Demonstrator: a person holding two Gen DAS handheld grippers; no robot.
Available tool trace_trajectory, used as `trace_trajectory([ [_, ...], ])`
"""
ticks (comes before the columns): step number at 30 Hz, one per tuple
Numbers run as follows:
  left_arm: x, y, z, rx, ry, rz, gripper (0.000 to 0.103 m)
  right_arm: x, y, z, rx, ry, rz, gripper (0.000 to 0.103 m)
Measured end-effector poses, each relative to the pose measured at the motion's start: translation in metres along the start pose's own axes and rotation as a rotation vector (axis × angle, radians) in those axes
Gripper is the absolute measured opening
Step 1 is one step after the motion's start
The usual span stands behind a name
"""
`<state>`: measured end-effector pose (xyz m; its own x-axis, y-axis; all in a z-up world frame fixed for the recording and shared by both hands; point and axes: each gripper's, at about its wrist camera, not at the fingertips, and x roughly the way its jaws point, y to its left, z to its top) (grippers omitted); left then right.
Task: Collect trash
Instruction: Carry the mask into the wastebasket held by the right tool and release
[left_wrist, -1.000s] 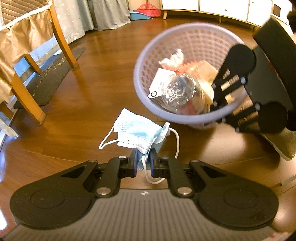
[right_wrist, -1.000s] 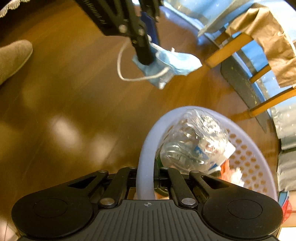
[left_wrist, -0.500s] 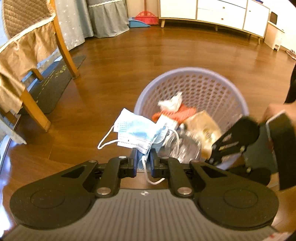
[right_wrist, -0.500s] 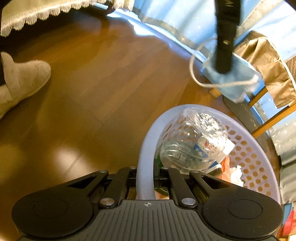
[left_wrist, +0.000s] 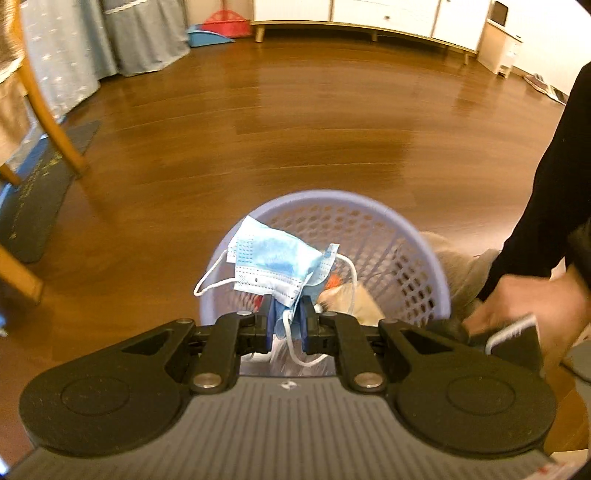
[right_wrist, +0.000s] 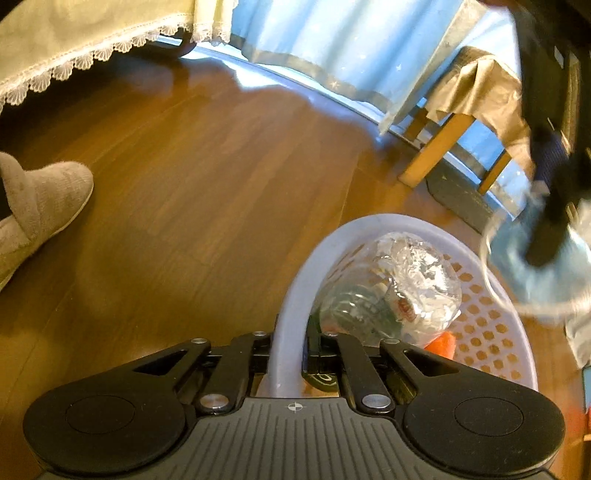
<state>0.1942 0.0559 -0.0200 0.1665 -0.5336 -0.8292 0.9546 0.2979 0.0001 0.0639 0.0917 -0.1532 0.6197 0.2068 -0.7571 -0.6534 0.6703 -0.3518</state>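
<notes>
Two grippers, both clamped. We see the left gripper (left_wrist: 287, 320) pinching a blue face mask (left_wrist: 273, 264) at lower centre, hanging over the lavender basket (left_wrist: 424, 251). The right gripper (right_wrist: 290, 341) grips the basket rim. Inside lies a crushed plastic bottle (right_wrist: 391, 291); the other scraps are blurred, probably paper.

Warm dim light, window glare on floor (right_wrist: 258, 85), fisheye bending, motion blur.

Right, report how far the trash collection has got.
Done: a crushed clear plastic bottle lies in the lilac perforated plastic basket. In hand: left tongs pinch a blue face mask over it; right tongs clamp its rim. Left: dropping the mask.
</notes>
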Motion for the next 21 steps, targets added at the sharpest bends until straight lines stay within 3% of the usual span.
trace_trajectory([
  [5, 0.025, -0.013, 0.022, 0.006, 0.037, -0.044, 0.016, -0.004, 0.001, -0.008, 0.028, 0.014, -0.005, 0.003],
  [9, 0.043, -0.018, 0.028, -0.001, 0.067, -0.05, 0.031, -0.015, -0.002, -0.017, 0.046, 0.025, -0.005, 0.006],
  [12, 0.049, -0.022, 0.028, 0.006, 0.082, -0.036, 0.031, -0.019, -0.001, -0.023, 0.051, 0.037, -0.007, 0.015],
  [19, 0.03, -0.02, 0.024, -0.037, 0.082, -0.004, 0.033, -0.029, -0.004, -0.032, 0.061, 0.059, 0.006, 0.021],
  [21, 0.023, -0.02, 0.022, -0.051, 0.08, 0.006, 0.034, -0.036, -0.003, -0.031, 0.06, 0.045, 0.006, 0.028],
])
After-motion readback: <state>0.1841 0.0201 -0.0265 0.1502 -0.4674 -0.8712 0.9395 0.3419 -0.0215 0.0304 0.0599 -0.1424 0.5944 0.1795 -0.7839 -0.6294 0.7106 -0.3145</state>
